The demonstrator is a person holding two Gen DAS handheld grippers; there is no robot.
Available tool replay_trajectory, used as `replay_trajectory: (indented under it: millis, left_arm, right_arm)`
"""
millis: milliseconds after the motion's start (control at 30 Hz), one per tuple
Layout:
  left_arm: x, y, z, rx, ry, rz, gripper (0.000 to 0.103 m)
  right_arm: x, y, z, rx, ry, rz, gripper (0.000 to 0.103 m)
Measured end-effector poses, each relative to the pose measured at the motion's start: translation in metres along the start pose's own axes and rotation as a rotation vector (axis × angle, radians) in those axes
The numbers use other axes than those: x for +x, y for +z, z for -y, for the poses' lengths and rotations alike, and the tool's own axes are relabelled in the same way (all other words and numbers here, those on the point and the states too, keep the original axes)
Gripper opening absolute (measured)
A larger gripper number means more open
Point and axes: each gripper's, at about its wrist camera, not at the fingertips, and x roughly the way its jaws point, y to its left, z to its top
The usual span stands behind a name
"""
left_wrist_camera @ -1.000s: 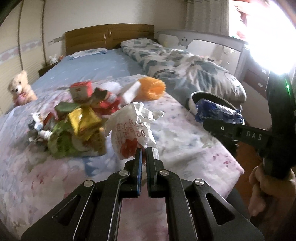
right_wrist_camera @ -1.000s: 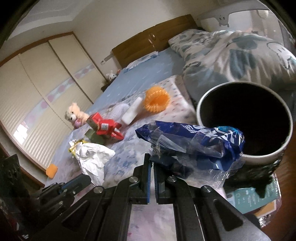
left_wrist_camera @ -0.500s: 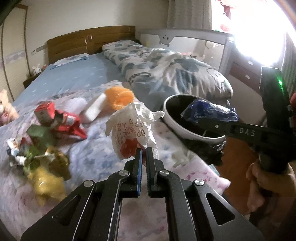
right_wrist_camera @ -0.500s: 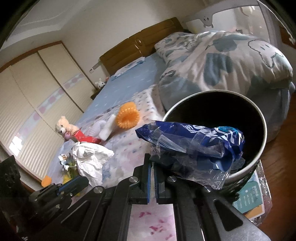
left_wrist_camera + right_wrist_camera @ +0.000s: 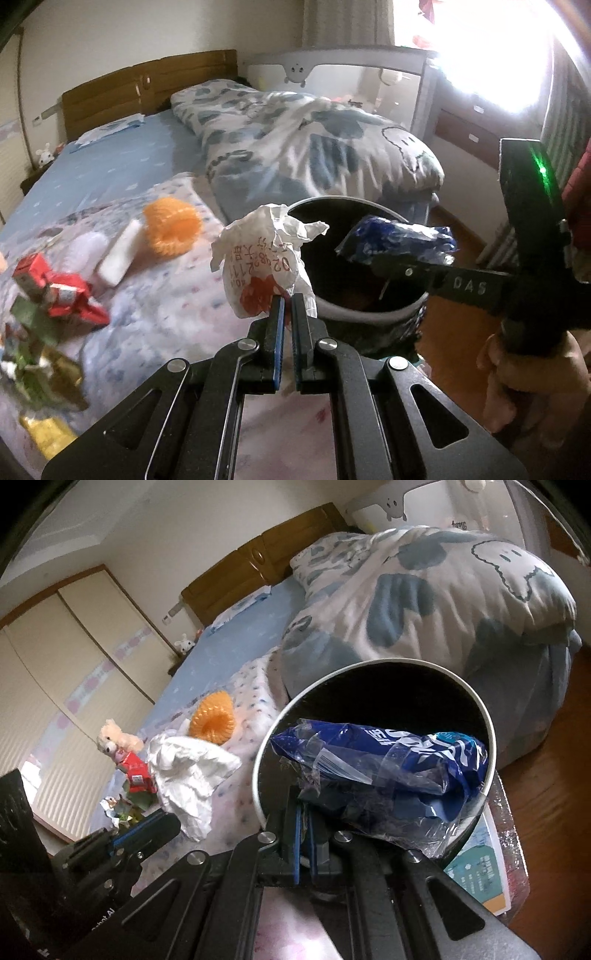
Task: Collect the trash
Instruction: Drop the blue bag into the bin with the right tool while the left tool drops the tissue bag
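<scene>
A wooden headboard (image 5: 147,86) stands at the far end of the bed (image 5: 110,166), whose sheet is pale blue. A duvet (image 5: 314,147) printed with blue-grey patches lies heaped along one side. Beyond it rises a grey cot rail (image 5: 332,68). A teddy bear (image 5: 114,736) sits near the bed's edge, and a small white toy, perhaps a rabbit (image 5: 183,642), stands by the headboard. Cream wardrobe doors (image 5: 74,664) line the wall. A teal booklet (image 5: 476,878) lies on the wooden floor (image 5: 546,775).
</scene>
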Motion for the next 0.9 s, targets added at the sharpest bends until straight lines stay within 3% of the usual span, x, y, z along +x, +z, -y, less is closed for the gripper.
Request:
replay_trajectory:
  millis: [467, 500, 633, 700, 767, 833, 900]
  left_arm:
    - [0.037, 0.028, 0.023, 0.029, -0.048, -0.028, 0.003]
    - [0.039, 0.029, 0.022, 0.026, -0.051, -0.033, 0.003]
    - [0.041, 0.029, 0.017, -0.001, -0.044, -0.04, 0.004]
    - [0.04, 0.025, 0.013, -0.013, -0.038, -0.046, 0.005]
    - [0.037, 0.02, 0.007, -0.031, -0.029, -0.052, 0.013]
    - [0.033, 0.013, 0.0, -0.051, -0.014, -0.053, 0.027]
    - [0.028, 0.006, -0.008, -0.072, -0.003, -0.054, 0.032]
  right_arm:
    - [0.023, 0.018, 0.022, -0.018, -0.039, -0.086, 0.003]
    - [0.024, 0.018, 0.023, -0.018, -0.041, -0.093, 0.009]
    - [0.032, 0.018, 0.029, -0.005, -0.054, -0.13, 0.012]
    - [0.033, 0.016, 0.028, -0.006, -0.063, -0.131, 0.02]
    - [0.033, 0.015, 0.026, -0.01, -0.057, -0.128, 0.027]
    - [0.031, 0.014, 0.022, -0.016, -0.059, -0.12, 0.036]
    - [0.028, 0.012, 0.017, -0.023, -0.057, -0.108, 0.045]
